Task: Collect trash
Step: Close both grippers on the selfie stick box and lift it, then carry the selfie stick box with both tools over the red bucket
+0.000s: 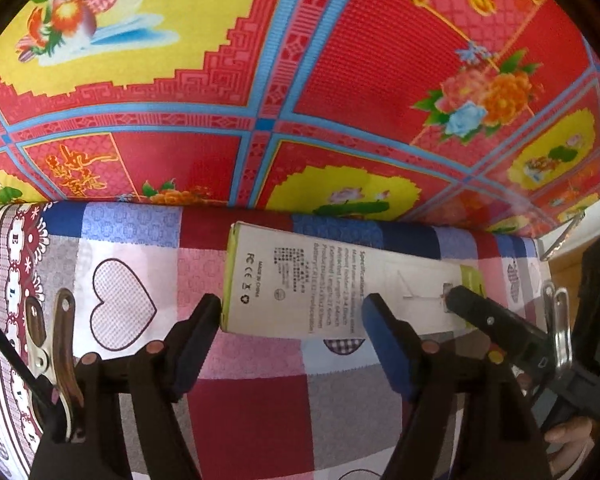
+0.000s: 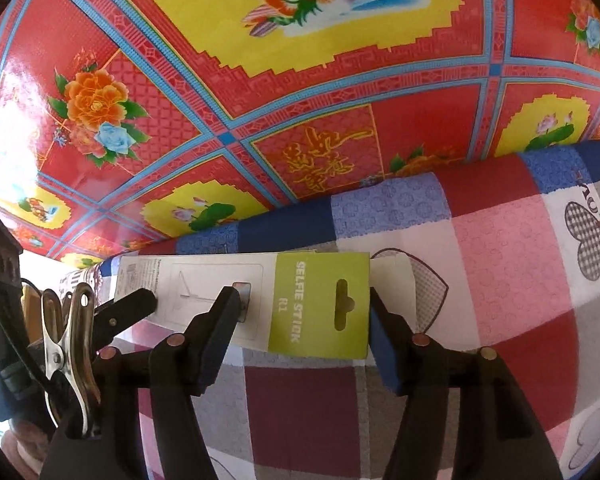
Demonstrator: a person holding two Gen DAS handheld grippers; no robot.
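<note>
The left gripper stands with its jaws wide, one finger at each side of the near end of the box, and we cannot tell whether the pads touch the card; we judge that nothing is gripped yet. The right gripper likewise brackets the opposite end, over the green label with its hang slot, jaws parted to about the box's width and, as far as we can see, not pressing. The box, a flat white selfie-stick carton, lies on the checked cloth patterned with hearts, close to that cloth's far edge. Its long axis runs crosswise to both grippers, from the left gripper's end to the right gripper's end, so each pair of jaws spans its short width. We judge both hands about equally near, each directly above its own end, with the box just ahead of and below the fingertips. Beyond the box lies the red and yellow floral sheet. A metal clip is fixed beside each gripper, and in each view the other gripper's dark finger reaches onto the box. The underside of the box, the contact of pads with card, and any bin for the trash are hidden from us; the fine print is barely legible.
</note>
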